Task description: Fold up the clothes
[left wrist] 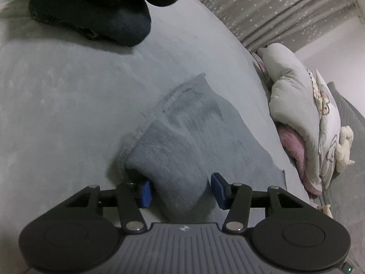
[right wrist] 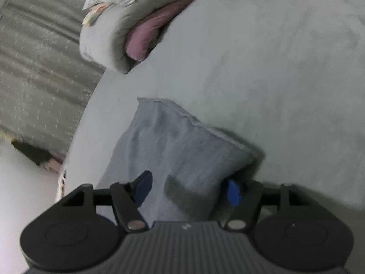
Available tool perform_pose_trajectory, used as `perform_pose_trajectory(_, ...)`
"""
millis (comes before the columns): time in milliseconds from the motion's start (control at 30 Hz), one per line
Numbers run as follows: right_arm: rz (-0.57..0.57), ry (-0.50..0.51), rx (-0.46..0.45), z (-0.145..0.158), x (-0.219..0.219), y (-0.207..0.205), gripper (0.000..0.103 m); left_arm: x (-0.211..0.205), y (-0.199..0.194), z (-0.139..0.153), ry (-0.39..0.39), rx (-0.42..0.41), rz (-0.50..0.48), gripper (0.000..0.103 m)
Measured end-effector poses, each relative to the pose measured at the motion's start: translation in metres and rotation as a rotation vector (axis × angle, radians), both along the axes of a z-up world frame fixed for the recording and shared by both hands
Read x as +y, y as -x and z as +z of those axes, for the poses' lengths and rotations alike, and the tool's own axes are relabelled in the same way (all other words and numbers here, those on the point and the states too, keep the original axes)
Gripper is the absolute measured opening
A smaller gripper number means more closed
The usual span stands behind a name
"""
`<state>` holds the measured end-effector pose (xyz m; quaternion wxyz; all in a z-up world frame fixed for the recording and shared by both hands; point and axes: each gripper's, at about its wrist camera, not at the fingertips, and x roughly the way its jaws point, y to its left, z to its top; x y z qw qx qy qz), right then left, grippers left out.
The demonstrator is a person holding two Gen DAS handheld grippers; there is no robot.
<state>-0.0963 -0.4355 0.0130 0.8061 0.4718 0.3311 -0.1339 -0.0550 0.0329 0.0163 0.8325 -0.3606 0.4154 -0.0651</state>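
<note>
A grey-blue fleece garment (left wrist: 182,137) lies partly folded on the grey bed sheet (left wrist: 68,105). Its near bunched end sits between the blue pads of my left gripper (left wrist: 181,191), which stands open; a stitched hem drapes over the left finger. In the right wrist view the same garment (right wrist: 178,146) runs toward the camera from a hemmed far edge. My right gripper (right wrist: 188,190) is open around its near end. One pad rests on the cloth and the other is tucked beside a raised corner fold. Neither pair of pads visibly pinches the fabric.
A heap of dark clothes (left wrist: 102,16) sits at the far left of the bed. Rolled pale bedding (left wrist: 294,105) with a pink piece (left wrist: 294,148) and a plush toy (left wrist: 344,148) lines the bed's right side. A grey patterned curtain (left wrist: 273,6) hangs behind.
</note>
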Motion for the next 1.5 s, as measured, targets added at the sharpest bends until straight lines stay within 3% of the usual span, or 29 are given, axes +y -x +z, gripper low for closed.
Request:
perform_pose_trajectory(167, -0.019, 0.011, -0.012, -0.003, 0.006, -0.007, 0.075, 0.001, -0.002, -0.003, 0.052, -0.001, 0.002, 0.075)
perform_pose_trajectory(267, 0.002, 0.069, -0.002, -0.001, 0.014, -0.013, 0.076, -0.002, -0.005, -0.004, 0.071, -0.010, -0.003, 0.083)
perform_pose_trajectory(333, 0.016, 0.107, 0.006, 0.001, 0.019, -0.015, 0.072, -0.004, -0.006, -0.004, 0.062, -0.012, -0.005, 0.083)
perform_pose_trajectory(367, 0.016, 0.113, 0.010, 0.002, 0.020, -0.013, 0.067, -0.004, -0.007, -0.003, 0.059, -0.013, -0.001, 0.082)
perform_pose_trajectory(400, 0.016, 0.119, 0.014, 0.003, 0.020, -0.012, 0.055, -0.004, -0.007, -0.002, 0.059, -0.013, 0.004, 0.079)
perform_pose_trajectory(433, 0.011, 0.120, 0.021, 0.003, 0.020, -0.010, 0.048, -0.003, -0.008, -0.001, 0.050, -0.015, 0.006, 0.063)
perform_pose_trajectory(467, 0.005, 0.118, 0.030, 0.003, 0.018, -0.007, 0.029, -0.001, -0.009, 0.000, 0.042, -0.018, 0.007, 0.039)
perform_pose_trajectory(500, 0.004, 0.109, 0.034, 0.003, 0.017, -0.006, 0.018, 0.000, -0.010, 0.000, 0.034, -0.020, 0.008, 0.033)
perform_pose_trajectory(567, 0.002, 0.079, 0.020, 0.003, 0.013, -0.004, 0.016, 0.000, -0.011, 0.002, 0.029, -0.031, -0.010, 0.024)
perform_pose_trajectory(733, 0.021, 0.131, -0.063, 0.020, 0.018, -0.001, 0.014, 0.000, -0.007, 0.018, 0.031, -0.070, -0.014, 0.018)
perform_pose_trajectory(800, 0.040, 0.178, -0.101, 0.031, 0.024, 0.000, 0.014, -0.002, -0.004, 0.033, 0.000, -0.119, -0.023, 0.017)
perform_pose_trajectory(933, 0.078, 0.266, -0.176, 0.053, 0.036, 0.000, 0.013, 0.000, -0.006, 0.043, 0.001, -0.136, -0.032, 0.016)
perform_pose_trajectory(1033, 0.091, 0.308, -0.228, 0.069, 0.040, 0.001, 0.012, 0.011, -0.012, 0.047, 0.062, -0.116, -0.018, 0.015)
perform_pose_trajectory(1100, 0.095, 0.331, -0.276, 0.083, 0.041, 0.004, 0.012, 0.027, -0.014, 0.059, 0.115, -0.146, 0.003, 0.015)
perform_pose_trajectory(1233, 0.096, 0.331, -0.346, 0.105, 0.038, 0.012, 0.012, 0.037, -0.013, 0.076, 0.126, -0.187, -0.003, 0.015)
perform_pose_trajectory(1433, 0.128, 0.331, -0.402, 0.132, 0.041, 0.023, 0.012, 0.038, -0.018, 0.087, 0.203, -0.119, -0.042, 0.015)
perform_pose_trajectory(1500, 0.125, 0.297, -0.432, 0.142, 0.037, 0.028, 0.012, 0.033, -0.018, 0.102, 0.207, -0.134, -0.055, 0.015)
